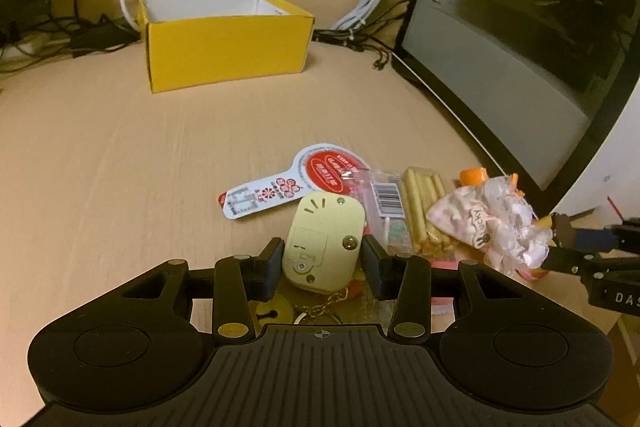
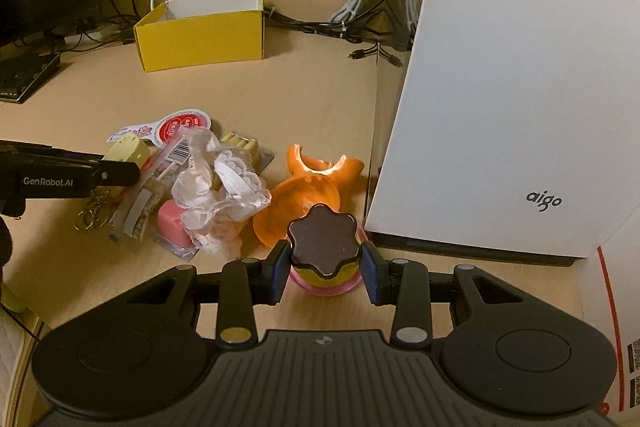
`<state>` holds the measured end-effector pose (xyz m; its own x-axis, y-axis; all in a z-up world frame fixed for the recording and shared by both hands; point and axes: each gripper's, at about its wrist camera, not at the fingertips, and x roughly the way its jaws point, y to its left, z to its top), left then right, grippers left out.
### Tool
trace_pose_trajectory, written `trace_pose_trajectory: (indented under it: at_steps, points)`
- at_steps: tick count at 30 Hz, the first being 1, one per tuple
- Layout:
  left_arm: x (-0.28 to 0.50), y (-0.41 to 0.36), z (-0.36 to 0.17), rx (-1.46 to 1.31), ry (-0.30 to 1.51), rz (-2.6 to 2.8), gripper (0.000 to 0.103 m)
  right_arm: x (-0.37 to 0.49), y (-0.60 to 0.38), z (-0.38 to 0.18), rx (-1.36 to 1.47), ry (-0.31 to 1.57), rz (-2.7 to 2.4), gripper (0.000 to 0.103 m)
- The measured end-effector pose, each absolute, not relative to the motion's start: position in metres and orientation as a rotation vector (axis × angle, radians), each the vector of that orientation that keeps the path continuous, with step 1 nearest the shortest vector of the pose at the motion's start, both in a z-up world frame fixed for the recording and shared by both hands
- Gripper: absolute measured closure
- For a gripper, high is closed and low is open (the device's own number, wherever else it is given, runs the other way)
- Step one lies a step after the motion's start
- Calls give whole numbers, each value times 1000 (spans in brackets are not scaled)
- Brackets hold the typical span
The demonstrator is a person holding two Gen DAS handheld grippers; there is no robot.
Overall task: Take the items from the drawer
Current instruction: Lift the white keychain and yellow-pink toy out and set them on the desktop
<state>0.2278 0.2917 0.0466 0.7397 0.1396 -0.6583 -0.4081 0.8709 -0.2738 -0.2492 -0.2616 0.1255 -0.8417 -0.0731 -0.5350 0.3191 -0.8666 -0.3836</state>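
Black ribbed housing fills the bottom of the left wrist view, and ahead of it the left tool [image 1: 322, 259] points downward at the pale wooden table [image 1: 120, 167], its two black pads clamped on the sides of a pale yellow rounded-square plastic keyring case [image 1: 322, 247] whose gold chain and rings hang beneath it. Just beyond lies a heap: a white and red paddle-shaped card tag [image 1: 296, 179], a clear packet with a barcode [image 1: 384, 199], a bundle of tan sticks [image 1: 424, 211] and a crumpled white and pink wrapper [image 1: 496, 223]. At the right edge the right tool comes in level from the side, its tip beside the wrapper. A yellow open cardboard box [image 1: 224, 47] stands well back on the table, near tangled cables. In the right wrist view the right tool [image 2: 325, 267] tilts down over the table edge, its blue-padded fingers [image 2: 280, 267] closed on a small yellow and pink jar with a dark brown flower-shaped lid [image 2: 324, 239], held upright. Behind the jar lie orange plastic shell pieces [image 2: 304, 195], with a pink block [image 2: 174, 223] left of the wrapper. A white case marked "aigo" [image 2: 520, 87] stands to the right. No drawer shows in either view.
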Motion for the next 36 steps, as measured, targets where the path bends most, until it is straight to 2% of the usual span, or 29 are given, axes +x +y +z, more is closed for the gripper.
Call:
trace_pose_trajectory:
  at_steps: [6,13,20,23,29,33,36]
  points:
    - [220,293,46,-445,652,318,58,-248,-253,127,778,677,-2745,64]
    - [208,287,64,-395,593,247,59,-234,-242,132,731,670,-2748,50]
    - [196,269,91,-301,557,245,59,-211,-221,143,675,648,-2766,44]
    - [182,250,103,-261,557,242,59,-196,-207,148,637,665,-2776,34]
    - [159,198,112,-238,573,72,59,-164,-171,144,599,671,-2793,21]
    - [161,157,104,-207,642,-49,59,-148,-150,133,518,639,-2825,17]
    - [167,133,95,-185,692,-101,59,-148,-138,126,648,630,-2790,16]
